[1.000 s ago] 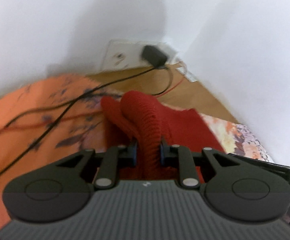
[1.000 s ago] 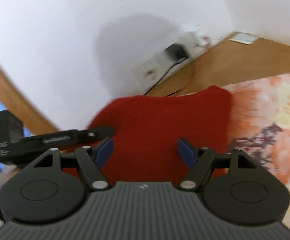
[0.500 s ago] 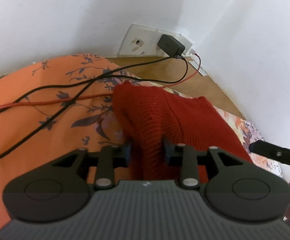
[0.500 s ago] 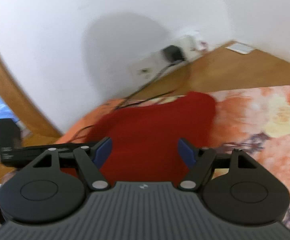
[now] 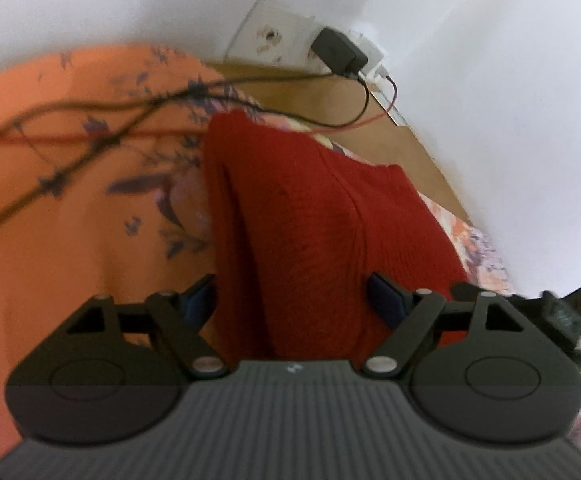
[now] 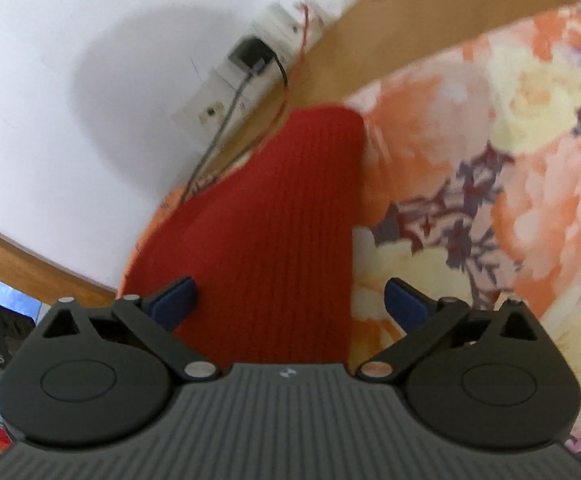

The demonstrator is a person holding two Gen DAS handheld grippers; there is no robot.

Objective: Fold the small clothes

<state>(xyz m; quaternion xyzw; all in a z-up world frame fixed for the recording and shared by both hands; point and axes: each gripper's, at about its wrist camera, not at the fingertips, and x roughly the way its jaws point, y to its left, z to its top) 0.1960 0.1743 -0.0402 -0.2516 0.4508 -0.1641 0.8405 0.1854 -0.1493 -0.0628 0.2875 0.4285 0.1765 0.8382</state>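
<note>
Both cameras sit just behind their own fingers, angled down and forward, close over a bed with a floral sheet (image 5: 70, 216); the left wrist view looks along the left gripper (image 5: 292, 300) toward a room corner, the sheet spreading to its left; the right wrist view looks along the right gripper (image 6: 290, 300) at the same corner, the sheet to its right; both share the red knitted garment (image 5: 310, 208), the wall socket plate (image 5: 274, 36) and the black plug (image 6: 250, 54).
</note>
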